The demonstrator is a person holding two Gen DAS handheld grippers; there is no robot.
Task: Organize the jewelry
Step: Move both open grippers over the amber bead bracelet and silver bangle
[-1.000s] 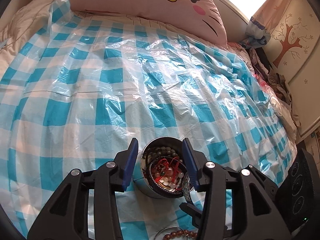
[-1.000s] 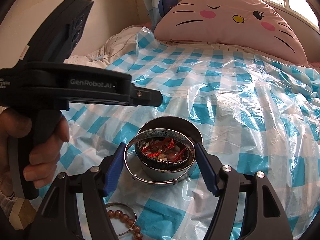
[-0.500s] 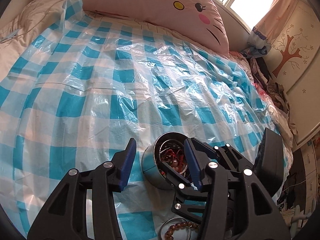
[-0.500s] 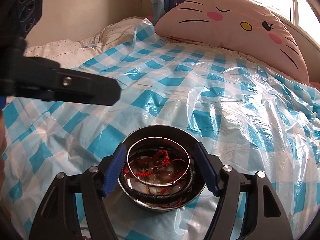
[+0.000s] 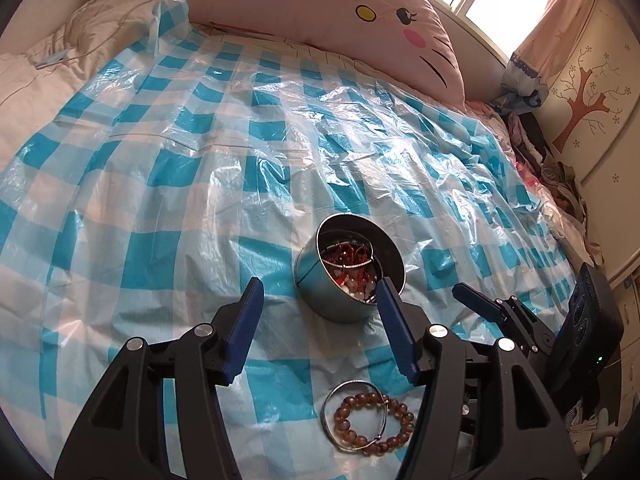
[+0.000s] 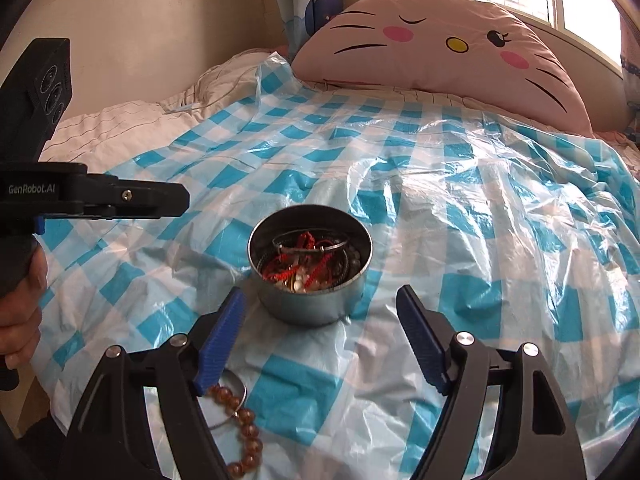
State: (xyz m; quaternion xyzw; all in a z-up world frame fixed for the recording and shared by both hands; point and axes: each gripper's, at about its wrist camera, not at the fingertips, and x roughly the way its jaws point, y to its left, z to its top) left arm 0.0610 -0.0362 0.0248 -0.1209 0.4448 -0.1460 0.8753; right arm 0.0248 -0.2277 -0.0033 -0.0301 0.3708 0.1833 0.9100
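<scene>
A round metal tin (image 5: 340, 300) (image 6: 312, 304) sits on the blue checked plastic sheet, filled with red cord, beads and a silver bangle (image 6: 310, 246). A brown bead bracelet (image 5: 374, 420) (image 6: 244, 428) and a silver bangle (image 5: 352, 388) lie on the sheet nearer to me. My left gripper (image 5: 318, 300) is open and empty, just short of the tin. My right gripper (image 6: 320, 306) is open and empty, pulled back in front of the tin. The right gripper shows in the left wrist view (image 5: 480, 304); the left one shows in the right wrist view (image 6: 120, 200).
A big pink cat-face pillow (image 5: 340, 4) (image 6: 440, 48) lies at the head of the bed. A white quilt (image 6: 120, 128) lies at the left. Clothes (image 5: 560, 176) are piled along the right edge by a wall with a tree sticker.
The right gripper let the silver bangle go into the tin and drew back. The left gripper also drew back from the tin and opened wider.
</scene>
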